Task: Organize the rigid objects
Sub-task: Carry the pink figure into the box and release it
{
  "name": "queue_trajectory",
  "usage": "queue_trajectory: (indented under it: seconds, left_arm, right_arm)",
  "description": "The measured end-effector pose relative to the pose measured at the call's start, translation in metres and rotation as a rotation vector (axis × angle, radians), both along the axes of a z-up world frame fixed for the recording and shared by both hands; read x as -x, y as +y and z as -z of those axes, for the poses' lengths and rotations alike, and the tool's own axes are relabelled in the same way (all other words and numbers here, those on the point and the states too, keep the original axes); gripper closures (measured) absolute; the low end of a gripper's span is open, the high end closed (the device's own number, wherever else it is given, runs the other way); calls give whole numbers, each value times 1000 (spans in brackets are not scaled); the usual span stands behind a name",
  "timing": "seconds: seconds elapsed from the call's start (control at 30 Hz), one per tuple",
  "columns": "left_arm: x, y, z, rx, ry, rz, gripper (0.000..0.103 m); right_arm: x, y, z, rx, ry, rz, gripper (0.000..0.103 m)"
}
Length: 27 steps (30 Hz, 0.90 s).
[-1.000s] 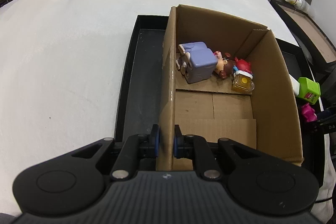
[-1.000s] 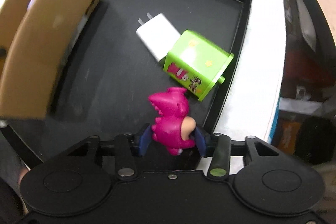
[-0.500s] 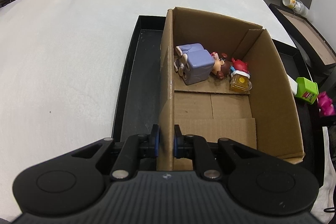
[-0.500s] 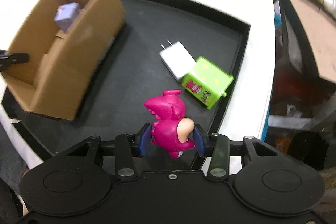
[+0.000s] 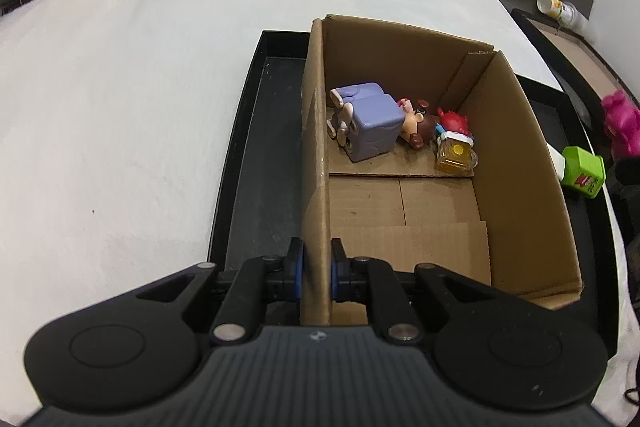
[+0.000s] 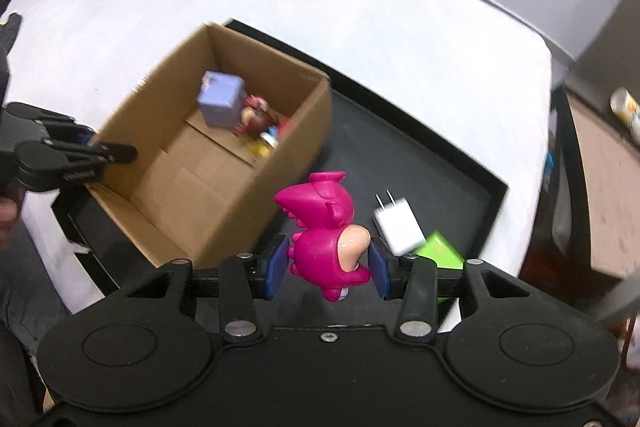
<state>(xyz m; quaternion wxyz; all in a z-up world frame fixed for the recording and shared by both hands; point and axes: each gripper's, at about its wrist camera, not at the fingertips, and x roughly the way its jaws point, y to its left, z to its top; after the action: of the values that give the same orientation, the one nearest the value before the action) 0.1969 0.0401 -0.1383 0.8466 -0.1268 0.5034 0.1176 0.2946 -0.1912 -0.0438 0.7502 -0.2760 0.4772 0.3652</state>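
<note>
My left gripper [image 5: 316,269] is shut on the near left wall of an open cardboard box [image 5: 315,147] that stands in a black tray [image 5: 256,155]. Inside the box lie a purple cube toy [image 5: 372,125], a small brown figure [image 5: 420,127], a red toy [image 5: 452,121] and a yellow bottle [image 5: 454,157]. My right gripper [image 6: 326,269] is shut on a pink figure [image 6: 326,227] and holds it in the air over the tray, right of the box [image 6: 208,163]. The pink figure also shows in the left wrist view [image 5: 622,125].
A white charger [image 6: 398,227] and a green cube [image 6: 438,253] lie on the tray [image 6: 440,163] right of the box. The tray sits on a white cloth table [image 5: 120,87]. A framed board with a cup [image 5: 560,11] stands off the table's right side.
My right gripper has lifted the pink figure off the tray and swung toward the box. The left gripper has kept its hold on the box wall.
</note>
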Motion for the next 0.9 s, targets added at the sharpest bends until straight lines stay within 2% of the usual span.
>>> queue_trajectory:
  seconds: [0.37,0.9]
  left_arm:
    - [0,8,2,42,-1,-11,91]
    - [0,11,1,55,-2,12,91]
  right_arm:
    - [9,55,-14,-17,-28,-110,60]
    - [16,111,18,-46,-2,-206,60]
